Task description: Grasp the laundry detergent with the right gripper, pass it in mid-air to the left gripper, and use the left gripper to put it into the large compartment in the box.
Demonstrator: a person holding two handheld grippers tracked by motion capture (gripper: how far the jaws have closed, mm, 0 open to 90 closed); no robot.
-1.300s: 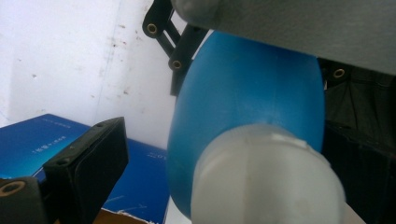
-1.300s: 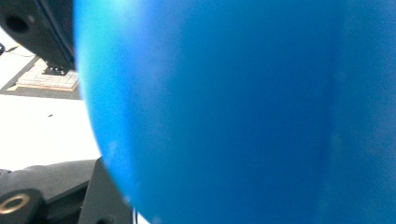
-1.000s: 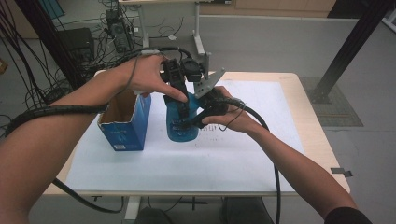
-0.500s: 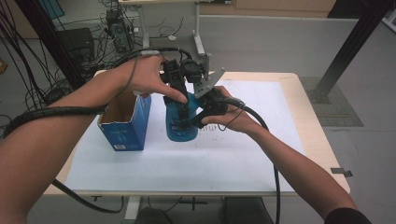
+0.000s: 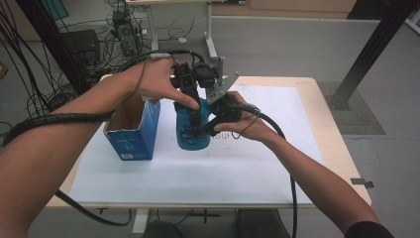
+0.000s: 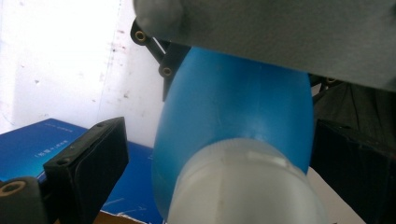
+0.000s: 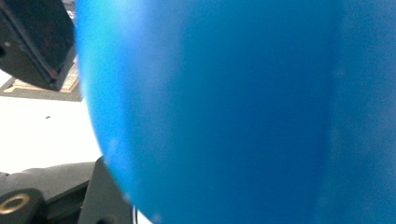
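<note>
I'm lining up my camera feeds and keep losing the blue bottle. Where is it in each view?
High view: the blue bottle stands at table centre, right of the blue box.
Left gripper view: it rises through the middle, white cap at the bottom.
Right gripper view: its blue wall covers most of the picture.
Shared landmark: the white table sheet beside the bottle.

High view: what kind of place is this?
Probably a lab or workshop set up for recording. A light wooden table with a white sheet stands on grey floor, tangled cables and electronics lie behind it, and a black metal frame post rises at the right.
</note>
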